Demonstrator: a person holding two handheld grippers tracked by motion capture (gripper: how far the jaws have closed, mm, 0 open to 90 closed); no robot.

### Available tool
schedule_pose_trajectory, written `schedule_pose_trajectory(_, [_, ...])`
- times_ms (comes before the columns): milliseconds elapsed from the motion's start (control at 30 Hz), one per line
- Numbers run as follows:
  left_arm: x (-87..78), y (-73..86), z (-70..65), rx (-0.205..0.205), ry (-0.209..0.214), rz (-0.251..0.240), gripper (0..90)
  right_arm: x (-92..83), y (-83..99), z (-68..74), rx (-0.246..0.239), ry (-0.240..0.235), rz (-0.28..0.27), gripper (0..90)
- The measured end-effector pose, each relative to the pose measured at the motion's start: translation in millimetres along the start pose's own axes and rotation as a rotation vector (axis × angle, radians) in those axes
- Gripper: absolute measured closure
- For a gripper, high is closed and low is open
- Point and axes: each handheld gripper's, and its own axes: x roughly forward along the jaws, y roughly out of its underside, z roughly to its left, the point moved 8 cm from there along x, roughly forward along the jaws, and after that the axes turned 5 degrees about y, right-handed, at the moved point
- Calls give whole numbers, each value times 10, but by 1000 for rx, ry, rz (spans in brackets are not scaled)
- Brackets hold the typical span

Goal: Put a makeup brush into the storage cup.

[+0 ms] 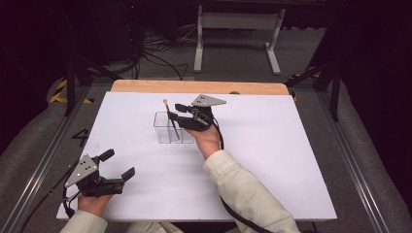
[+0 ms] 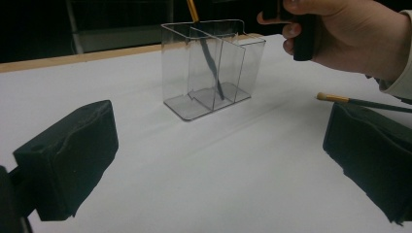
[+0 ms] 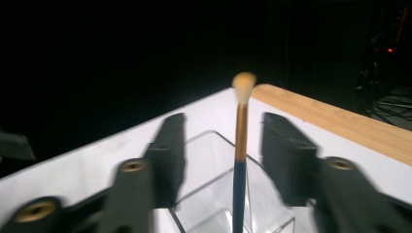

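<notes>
Right gripper (image 1: 182, 114) hangs at the clear organizer (image 1: 171, 128), mid-counter. Jaws apart, released: in the right gripper view the brush (image 3: 239, 160) stands between them with a gap on each side, touching neither pad. The brush sits in the organizer, dark handle down, gold band and pale tip up, leaning a little; from the left gripper view it is in the rear compartment, behind the inner divider.

Left gripper (image 1: 116, 165) rests near the front left corner of the white counter (image 1: 272, 160), well apart from the organizer, jaws spread wide, holding nothing.

The left gripper view catches a second brush (image 2: 362, 101) lying flat on the counter, under my right hand (image 2: 350, 36); in the high view my forearm covers that spot.

Nothing stands between the left gripper and the organizer. Beyond the counter's wooden far edge (image 1: 194, 87): floor cables and a white frame.
</notes>
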Motion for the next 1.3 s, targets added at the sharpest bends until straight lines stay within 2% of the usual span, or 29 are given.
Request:
schedule_pose_trajectory(67, [3, -3, 0, 3, 2, 0, 2, -35, -46, -6, 6, -1, -23, 332])
schedule_pose_trajectory(100, [9, -7, -1, 5, 2, -3, 2, -35, -46, -6, 6, -1, -23, 332])
schedule_pose_trajectory(133, [13, -9, -1, 6, 3, -4, 2, -56, -75, -5, 11, -8, -29, 286])
schedule_pose_trajectory(167, [15, -8, 0, 4, 2, -3, 2, -88, -114, -11, 16, -8, -26, 203])
schedule_pose_trajectory(233, [18, -7, -1, 1, 3, 0, 2, -105, -130, -14, 14, -7, -26, 182])
schedule_pose_trajectory(333, [30, -11, 3, 6, 5, -2, 2, -214, -223, -29, 12, -5, -32, 96])
schedule_pose_trajectory(400, [31, -13, 4, 6, 4, -2, 2, -255, -252, -34, 13, -7, -36, 80])
schedule_pose_trajectory(600, [53, -16, 7, 2, 4, 0, 2, -516, -367, -63, -14, -7, -22, 1])
schedule_pose_trajectory(667, [60, -17, 9, 5, 5, 3, 2, -556, -383, -62, -24, -9, -23, 1])
schedule_pose_trajectory(733, [81, -21, 10, 4, 7, 1, 1, -682, -424, -61, -51, -22, -19, 1])
schedule_pose_trajectory(833, [89, -25, 7, 4, 11, 4, 1, -809, -458, -79, -45, -28, -20, 1])
schedule_pose_trajectory(1100, [120, -35, 24, 1, 10, 2, 2, -1155, -508, -191, -55, 21, -2, 1])
schedule_pose_trajectory(1300, [129, -38, 22, -1, 10, 5, 2, -1354, -558, -220, -61, 36, -7, 1])
